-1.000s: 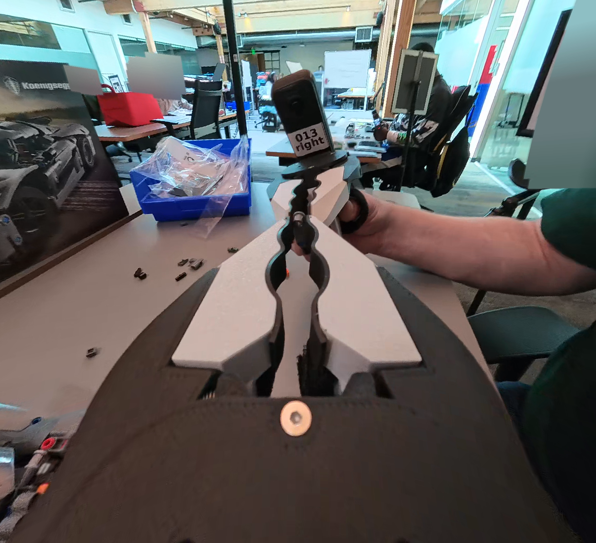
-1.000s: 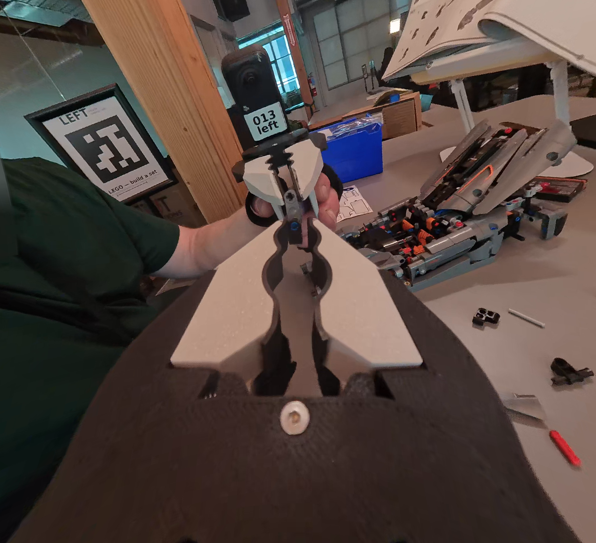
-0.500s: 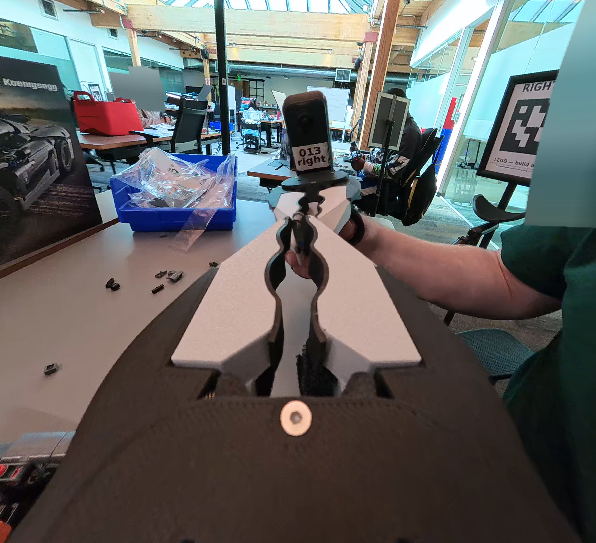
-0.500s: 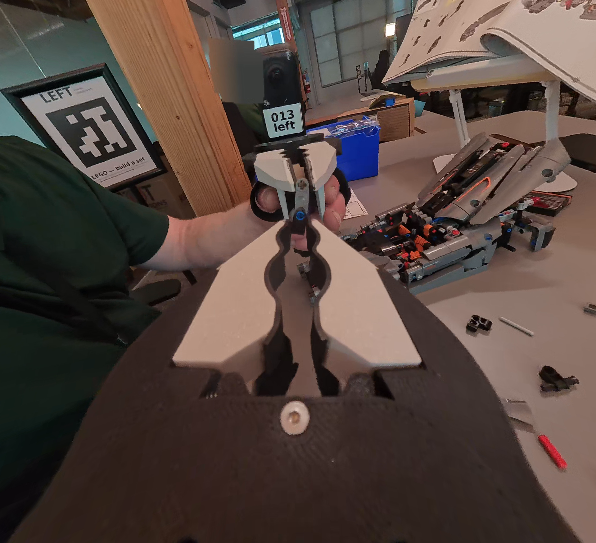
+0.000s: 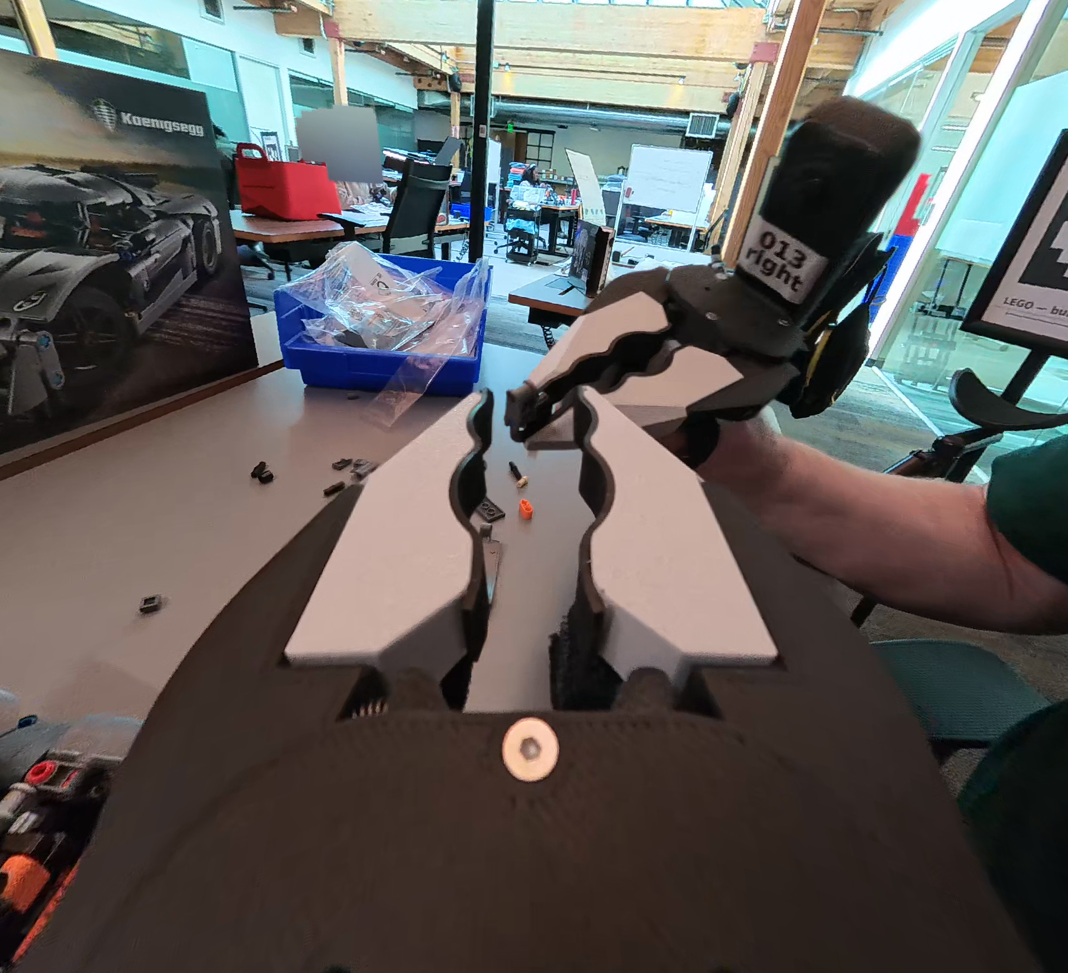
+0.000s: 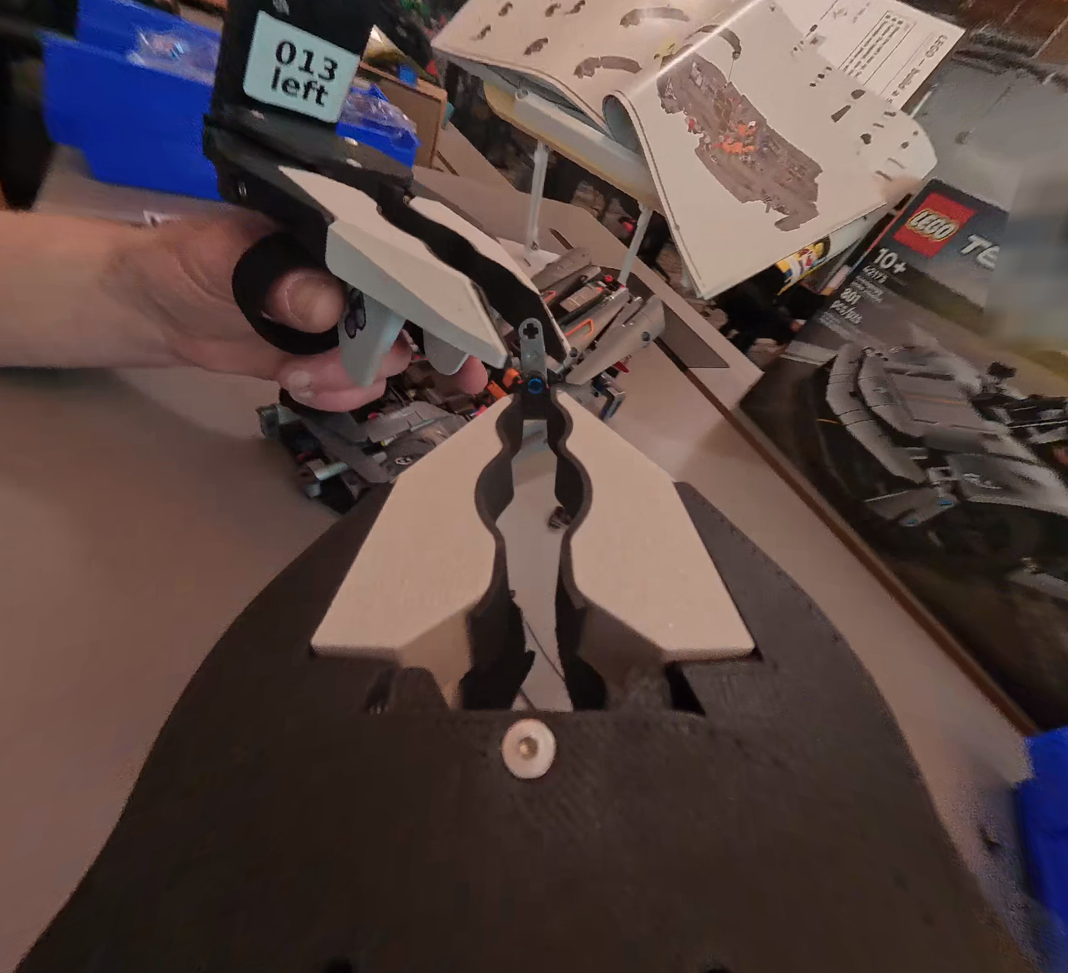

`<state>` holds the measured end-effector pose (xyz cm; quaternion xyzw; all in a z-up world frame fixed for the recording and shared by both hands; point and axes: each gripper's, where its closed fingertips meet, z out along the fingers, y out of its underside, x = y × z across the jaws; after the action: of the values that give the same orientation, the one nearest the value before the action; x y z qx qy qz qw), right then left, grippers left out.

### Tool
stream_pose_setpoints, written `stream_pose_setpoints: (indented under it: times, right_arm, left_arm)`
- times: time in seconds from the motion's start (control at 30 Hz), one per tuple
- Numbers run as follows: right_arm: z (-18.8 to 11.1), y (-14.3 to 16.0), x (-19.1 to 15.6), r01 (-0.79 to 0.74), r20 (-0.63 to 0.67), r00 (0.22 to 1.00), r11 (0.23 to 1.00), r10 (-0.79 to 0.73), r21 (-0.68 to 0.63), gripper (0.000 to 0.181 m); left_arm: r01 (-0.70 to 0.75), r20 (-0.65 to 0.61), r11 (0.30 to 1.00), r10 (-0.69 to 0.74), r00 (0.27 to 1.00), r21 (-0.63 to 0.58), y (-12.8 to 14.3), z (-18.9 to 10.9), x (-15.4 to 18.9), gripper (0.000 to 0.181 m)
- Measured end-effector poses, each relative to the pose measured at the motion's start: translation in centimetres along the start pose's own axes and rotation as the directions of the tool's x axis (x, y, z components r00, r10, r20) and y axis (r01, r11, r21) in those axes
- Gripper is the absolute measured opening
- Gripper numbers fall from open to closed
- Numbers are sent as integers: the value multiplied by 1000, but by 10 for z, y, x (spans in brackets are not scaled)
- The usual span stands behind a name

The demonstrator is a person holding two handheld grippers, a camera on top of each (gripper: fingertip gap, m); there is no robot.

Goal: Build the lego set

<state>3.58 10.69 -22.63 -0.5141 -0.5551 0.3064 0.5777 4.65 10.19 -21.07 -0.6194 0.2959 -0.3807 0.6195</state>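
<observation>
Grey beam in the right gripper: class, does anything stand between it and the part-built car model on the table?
Yes. The open left gripper straddles the grey beam held by the right gripper; it and the hand holding it hang in front of the car model, partly covering it in the right wrist view.

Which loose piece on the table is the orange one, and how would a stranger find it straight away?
Start in the left wrist view at the blue bin on the grey table, then come nearer, into the gap of the open left claw. The small orange piece lies there, the only bright one, beside a dark flat plate and a black pin.
</observation>
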Motion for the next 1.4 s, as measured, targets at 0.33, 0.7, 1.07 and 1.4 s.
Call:
stream_pose_setpoints:
  times: [0.33,0.7,1.07,1.4]
  right_arm:
    - [2,-12,-4,249,-156,955,967,-254,-49,7]
    - [-13,-26,6,176,-162,973,982,-163,67,30]
    - [-59,-37,34,128,-272,958,985,-91,119,29]
    - [-103,-35,45,102,-353,934,989,-57,109,28]
  left_arm:
    - [-48,7,999,48,999,6,-3,-2,5,14]
    - [-90,-54,994,93,994,62,-17,-14,12,14]
    - [-157,-215,955,214,953,254,-51,-48,43,14]
    - [-211,-252,944,275,928,255,-54,-56,56,14]
